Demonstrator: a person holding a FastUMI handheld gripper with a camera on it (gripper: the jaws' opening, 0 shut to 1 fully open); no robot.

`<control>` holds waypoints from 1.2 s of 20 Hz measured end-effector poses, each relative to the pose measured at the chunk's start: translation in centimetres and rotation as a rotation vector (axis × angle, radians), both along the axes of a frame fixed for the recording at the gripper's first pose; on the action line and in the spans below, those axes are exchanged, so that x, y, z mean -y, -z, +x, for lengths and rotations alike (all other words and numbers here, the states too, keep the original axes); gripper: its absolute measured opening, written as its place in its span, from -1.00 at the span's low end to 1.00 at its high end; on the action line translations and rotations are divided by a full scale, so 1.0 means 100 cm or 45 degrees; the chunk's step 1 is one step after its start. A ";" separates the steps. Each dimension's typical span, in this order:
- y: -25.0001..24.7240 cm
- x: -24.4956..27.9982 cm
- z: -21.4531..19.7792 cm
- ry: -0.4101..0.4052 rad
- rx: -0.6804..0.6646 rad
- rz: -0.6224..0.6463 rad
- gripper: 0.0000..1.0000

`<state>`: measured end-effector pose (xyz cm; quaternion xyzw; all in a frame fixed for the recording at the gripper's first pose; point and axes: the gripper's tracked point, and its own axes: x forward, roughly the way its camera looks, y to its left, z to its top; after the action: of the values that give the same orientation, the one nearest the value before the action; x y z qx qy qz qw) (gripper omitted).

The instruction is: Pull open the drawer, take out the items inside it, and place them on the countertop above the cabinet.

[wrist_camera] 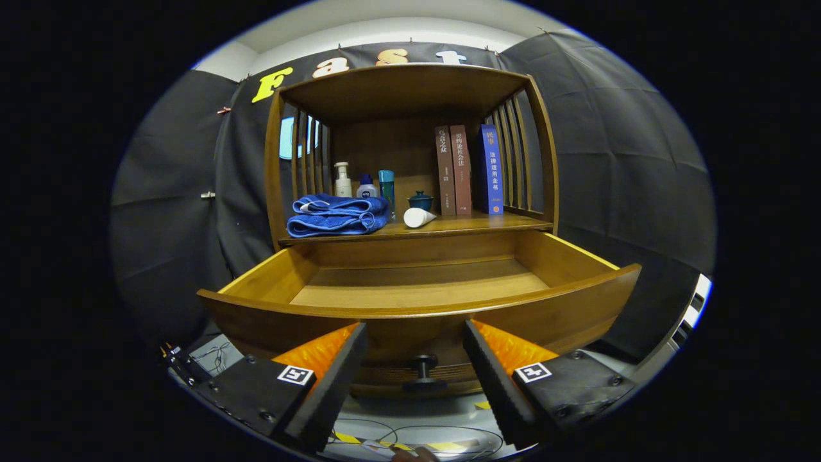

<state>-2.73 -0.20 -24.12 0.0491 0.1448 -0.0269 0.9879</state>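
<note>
Drawer (417, 289) stands open, seemingly empty; fingers (415, 369) gape wide, holding nothing, its small rigid knob (422, 372) at 6 o'clock between them.

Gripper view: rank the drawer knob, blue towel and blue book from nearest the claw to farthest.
1. Drawer knob, between the open claw fingers.
2. Blue towel, on the countertop's left, beyond the drawer.
3. Blue book, upright farther back, right.

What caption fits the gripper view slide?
Open gripper faces pulled-out wooden drawer, dark round knob between fingers; folded blue towel on countertop.
</note>
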 end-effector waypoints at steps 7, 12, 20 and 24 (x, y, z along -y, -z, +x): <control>-0.002 0.003 0.058 -0.008 0.029 -0.010 0.98; 0.001 0.005 0.095 -0.017 0.033 -0.025 0.99; 0.008 0.007 0.140 -0.025 0.044 -0.067 0.97; 0.011 0.007 0.162 -0.020 0.044 -0.057 0.98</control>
<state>13.44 -0.92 -25.19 0.0262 0.1273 -0.0216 0.9913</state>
